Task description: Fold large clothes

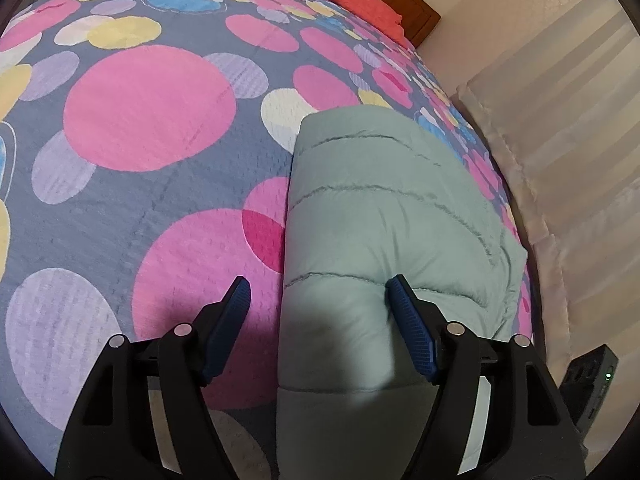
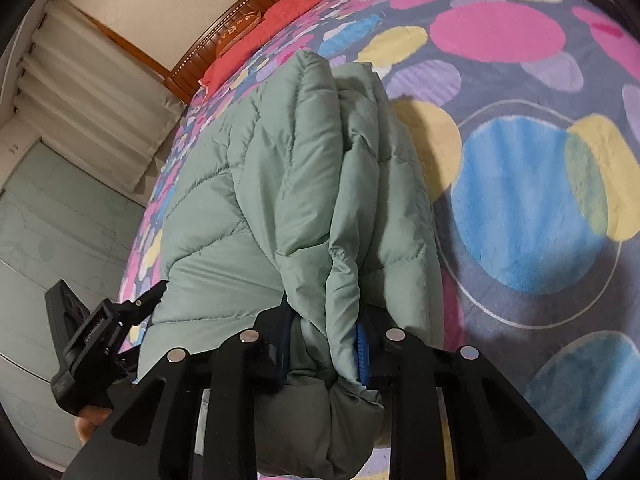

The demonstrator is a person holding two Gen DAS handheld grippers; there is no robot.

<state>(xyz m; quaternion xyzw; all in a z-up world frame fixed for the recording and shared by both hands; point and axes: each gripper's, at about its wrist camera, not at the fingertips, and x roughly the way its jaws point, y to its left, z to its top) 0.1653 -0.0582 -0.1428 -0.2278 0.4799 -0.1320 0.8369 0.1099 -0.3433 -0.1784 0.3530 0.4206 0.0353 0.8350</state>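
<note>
Puffy sage-green quilted jacket folded along the bed's edge, left gripper spread over it, right gripper pinching its bunched layers, polka-dot bedspread, wooden headboard, pale curtains

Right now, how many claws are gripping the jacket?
1. The right claw is shut on a bunched fold of the jacket. The left claw is open, one finger over the jacket's edge, one over the bedspread.

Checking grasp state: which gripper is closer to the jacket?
Right. The right gripper is shut on a bunched fold of the jacket; the left gripper is open, one finger against it.
</note>
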